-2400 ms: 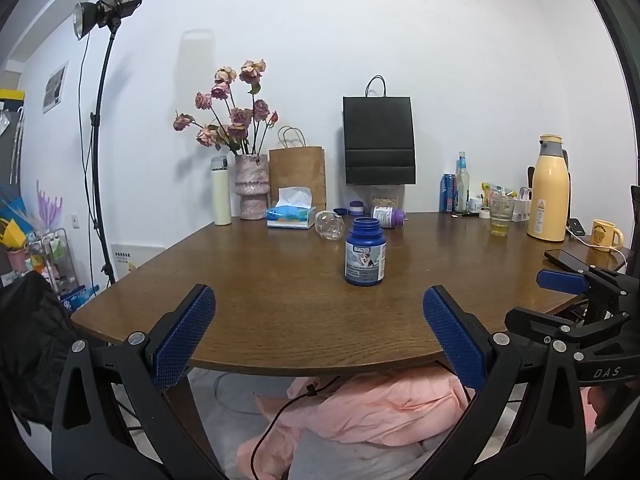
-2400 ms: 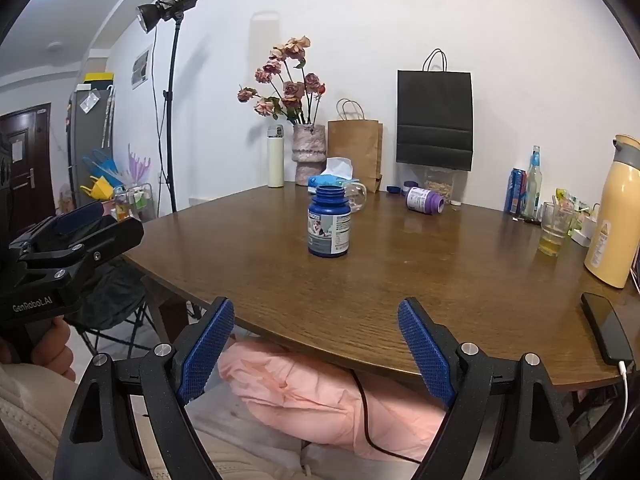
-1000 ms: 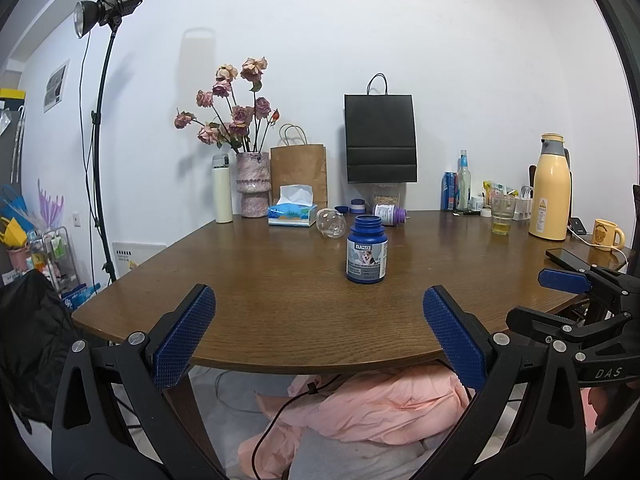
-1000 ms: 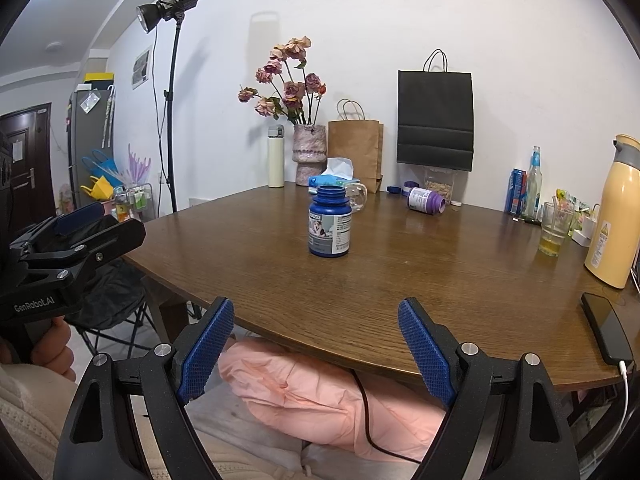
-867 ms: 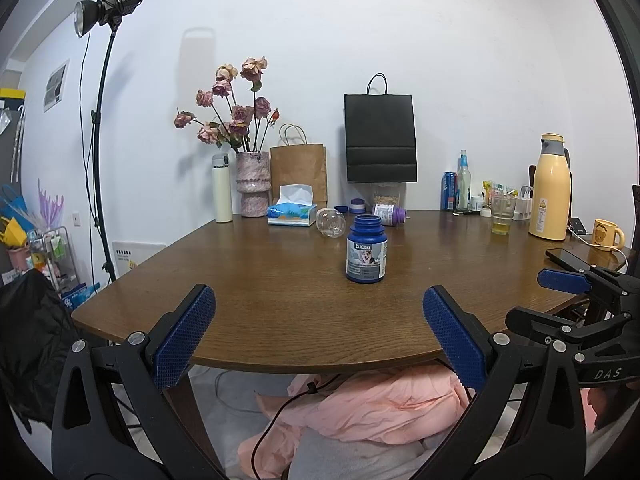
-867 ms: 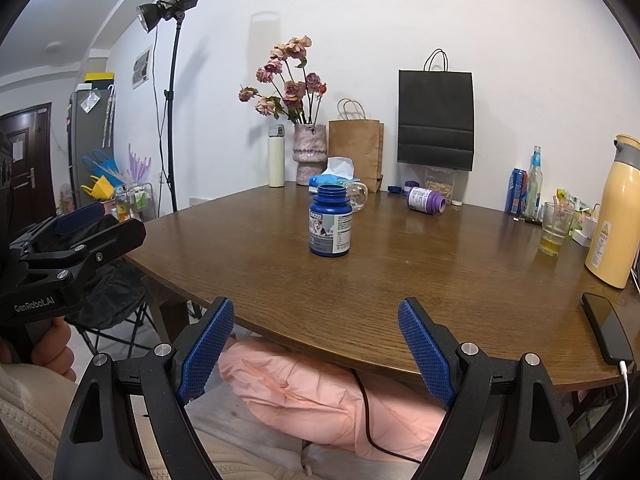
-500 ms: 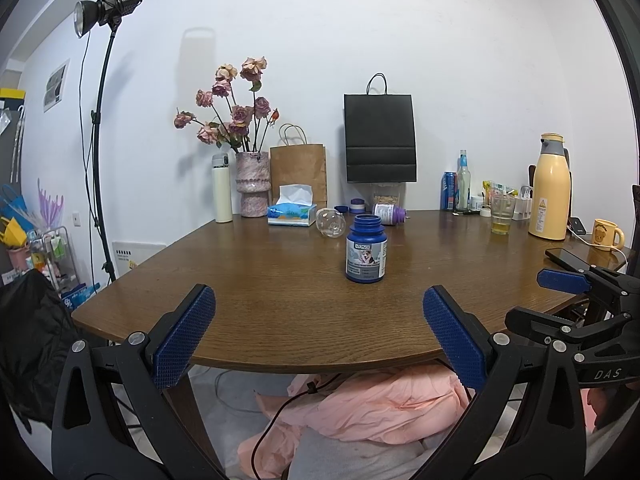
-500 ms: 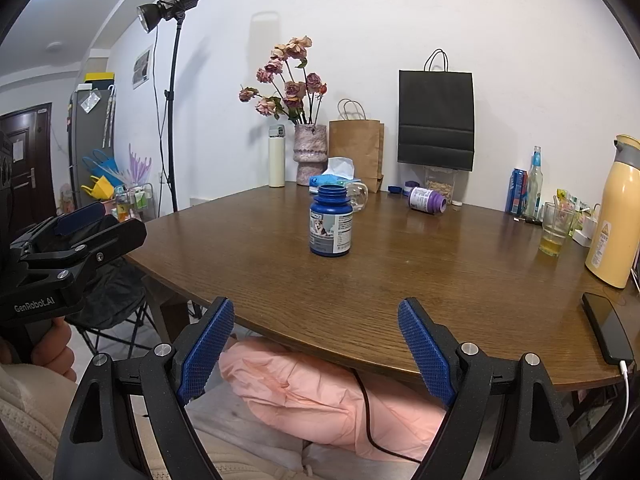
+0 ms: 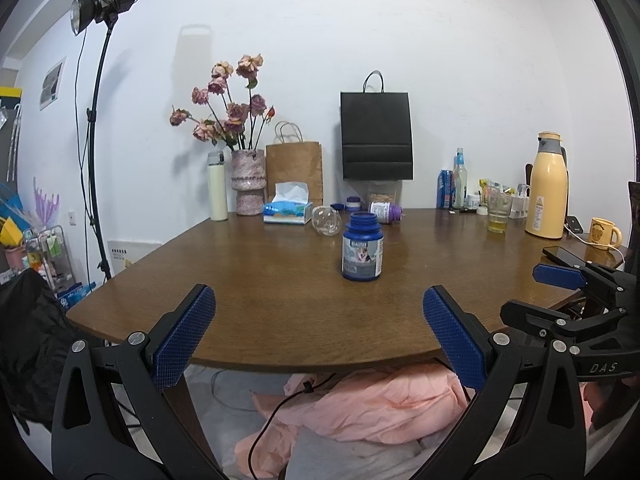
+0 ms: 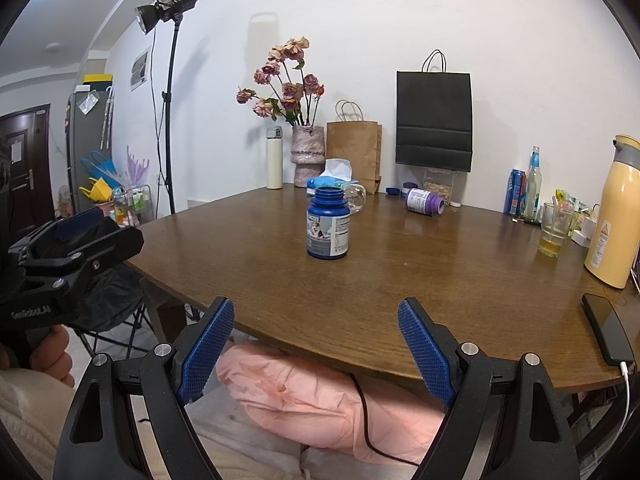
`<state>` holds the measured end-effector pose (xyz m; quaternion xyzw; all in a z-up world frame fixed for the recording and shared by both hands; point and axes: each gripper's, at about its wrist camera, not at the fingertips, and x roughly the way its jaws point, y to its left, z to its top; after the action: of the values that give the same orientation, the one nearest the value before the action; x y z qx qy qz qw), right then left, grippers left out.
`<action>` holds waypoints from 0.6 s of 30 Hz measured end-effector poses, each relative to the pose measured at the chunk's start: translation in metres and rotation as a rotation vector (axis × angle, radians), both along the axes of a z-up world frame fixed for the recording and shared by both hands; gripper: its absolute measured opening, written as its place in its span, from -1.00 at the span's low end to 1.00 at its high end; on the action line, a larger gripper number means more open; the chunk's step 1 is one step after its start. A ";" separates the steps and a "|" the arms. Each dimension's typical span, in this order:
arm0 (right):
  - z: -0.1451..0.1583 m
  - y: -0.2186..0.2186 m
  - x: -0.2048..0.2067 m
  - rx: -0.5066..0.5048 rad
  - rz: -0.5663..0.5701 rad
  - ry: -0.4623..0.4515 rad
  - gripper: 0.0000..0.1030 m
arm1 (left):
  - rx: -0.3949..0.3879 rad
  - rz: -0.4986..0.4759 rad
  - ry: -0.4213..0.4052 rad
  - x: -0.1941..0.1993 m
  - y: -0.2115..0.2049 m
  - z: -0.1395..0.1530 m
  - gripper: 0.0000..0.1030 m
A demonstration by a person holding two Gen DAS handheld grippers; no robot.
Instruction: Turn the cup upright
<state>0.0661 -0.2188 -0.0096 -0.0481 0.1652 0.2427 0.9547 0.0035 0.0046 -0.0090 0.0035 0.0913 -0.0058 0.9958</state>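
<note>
Both tongs short of cup

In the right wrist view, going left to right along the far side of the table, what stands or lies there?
White thermos → pink vase → brown paper bag → purple bottle lying on its side → blue can → yellow flask.

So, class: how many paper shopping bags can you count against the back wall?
2. The brown paper bag stands beside the flower vase; the black paper bag is to its right, raised above the table. Clutter may hide others.

two paper bags, two jars (one upright), one vase
</note>
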 end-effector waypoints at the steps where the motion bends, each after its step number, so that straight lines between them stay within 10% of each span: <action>1: 0.001 0.000 0.001 0.001 -0.001 -0.003 0.71 | -0.007 -0.005 -0.001 0.003 0.001 0.000 1.00; 18: 0.067 -0.022 0.190 -0.008 -0.046 0.081 0.71 | -0.026 -0.159 0.187 0.186 -0.002 0.074 1.00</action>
<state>0.2560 -0.2405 0.0571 -0.0384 0.2059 0.2219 0.9523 0.1900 0.0028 0.0648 -0.0026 0.1833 -0.0864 0.9793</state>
